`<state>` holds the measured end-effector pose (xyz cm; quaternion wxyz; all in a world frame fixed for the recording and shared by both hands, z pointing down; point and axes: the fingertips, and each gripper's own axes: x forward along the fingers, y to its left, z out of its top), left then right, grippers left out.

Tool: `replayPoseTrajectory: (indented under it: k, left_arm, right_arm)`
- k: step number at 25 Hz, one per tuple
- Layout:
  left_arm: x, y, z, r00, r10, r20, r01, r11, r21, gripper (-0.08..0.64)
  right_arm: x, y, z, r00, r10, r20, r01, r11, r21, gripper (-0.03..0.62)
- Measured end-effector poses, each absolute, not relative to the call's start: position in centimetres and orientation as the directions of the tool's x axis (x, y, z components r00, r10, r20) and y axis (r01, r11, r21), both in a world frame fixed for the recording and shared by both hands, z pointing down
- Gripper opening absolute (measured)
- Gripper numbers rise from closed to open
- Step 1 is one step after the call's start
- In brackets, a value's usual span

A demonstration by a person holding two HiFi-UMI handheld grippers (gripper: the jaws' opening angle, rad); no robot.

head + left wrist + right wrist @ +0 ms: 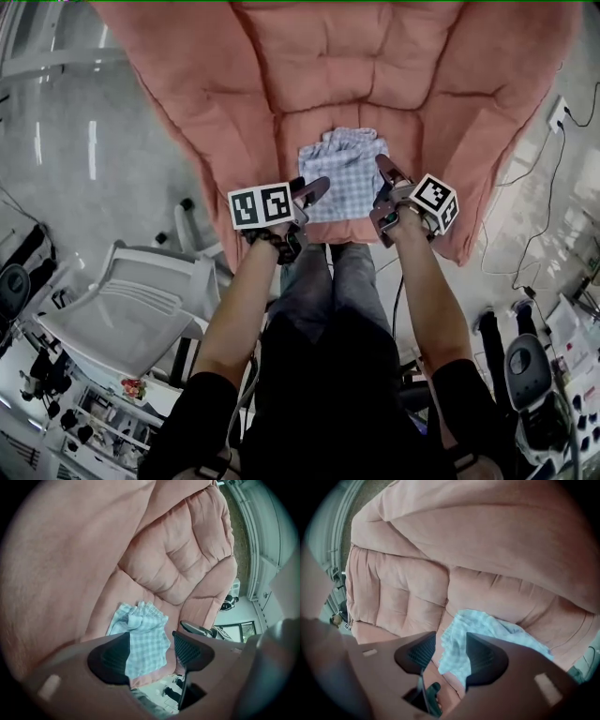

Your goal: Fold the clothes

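Head view, armchair: a big salmon-pink padded armchair (375,66) fills the top of the scene, from 10 round to 2 o'clock.
Head view, checked cloth: a blue-and-white checked cloth (345,173) lies folded in a small pile on the seat cushion, close to its front edge.
Head view, left tool: the left tool (311,190) sits at 8 o'clock of the cloth, right at its near left corner, with its marker cube (260,205) behind the jaws. I cannot tell whether it touches the cloth.
Head view, right tool: the right tool (387,178) sits at 4 o'clock of the cloth, by its right edge.
Head view, person: bare forearms in black sleeves reach up from 6 o'clock, with jeans between them.
Head view, office chair: a white office chair (131,309) stands on the grey floor (84,141) at 8 o'clock.
Left gripper view, left tool: the jaws of the left tool (151,651) stand wide apart and grip nothing.
Left gripper view, checked cloth: the cloth (143,634) shows in the gap, lying beyond the pads on the pink seat (178,564).
Right gripper view, right tool: the right tool (451,653) has a moderate gap between its jaws, and the pads press on nothing.
Right gripper view, checked cloth: the cloth (487,625) spreads from the gap towards 3 o'clock across the armchair (417,592) seat.
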<state>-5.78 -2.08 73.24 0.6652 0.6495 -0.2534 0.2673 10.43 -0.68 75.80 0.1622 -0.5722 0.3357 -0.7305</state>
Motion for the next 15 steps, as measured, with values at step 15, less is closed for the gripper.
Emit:
replayPoseTrajectory:
  k: [15]
  left_arm:
    - [-1.8,-1.6,75.4,0.634,0.128,0.763,-0.642,-0.463,0.611,0.236]
  right_arm:
    - [7.0,-1.8,76.6,-0.442,-0.504,0.743,-0.573,-0.479,-0.665,0.083]
